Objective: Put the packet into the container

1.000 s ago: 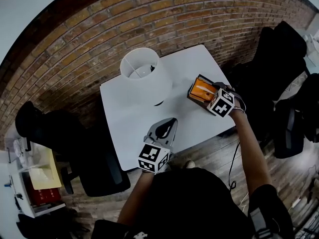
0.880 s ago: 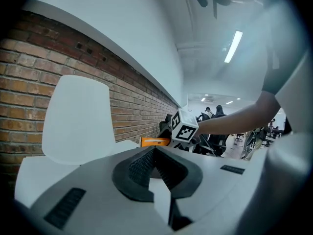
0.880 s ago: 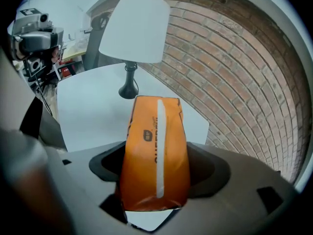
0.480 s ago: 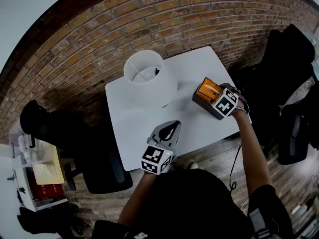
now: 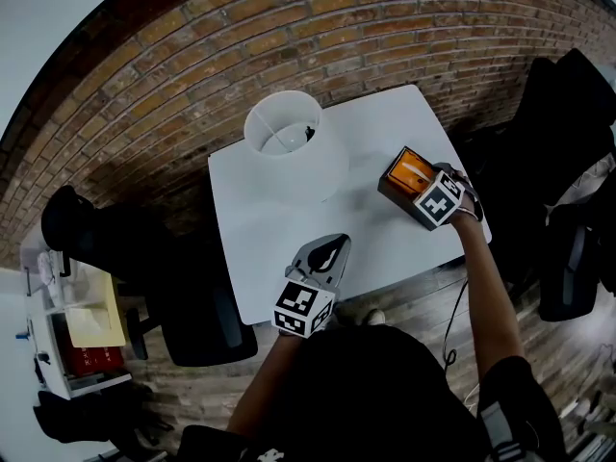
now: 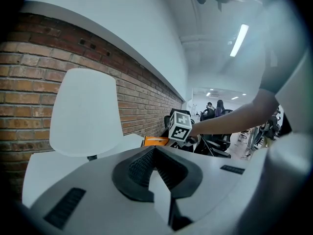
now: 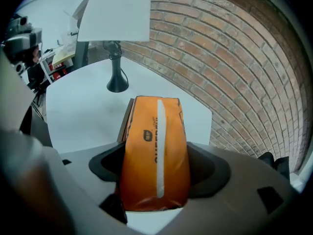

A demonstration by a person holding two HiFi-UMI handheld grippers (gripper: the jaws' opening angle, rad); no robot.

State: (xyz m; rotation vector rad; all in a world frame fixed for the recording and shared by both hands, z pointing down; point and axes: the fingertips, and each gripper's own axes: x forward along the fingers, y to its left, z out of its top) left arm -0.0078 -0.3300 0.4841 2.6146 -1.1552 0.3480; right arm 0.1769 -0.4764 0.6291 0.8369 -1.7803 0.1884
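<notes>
Right gripper view: plump orange packet (image 7: 155, 155)

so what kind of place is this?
Likely an office or shared workroom: a brick wall, a white table with black office chairs beside it, and ceiling strip lights farther back.

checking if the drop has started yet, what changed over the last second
Nothing clearly moved; only the head view shifted a little. The right gripper stays shut on the orange packet at the container, the left gripper stays shut and empty by the table, and the lamp stands where it was.
</notes>
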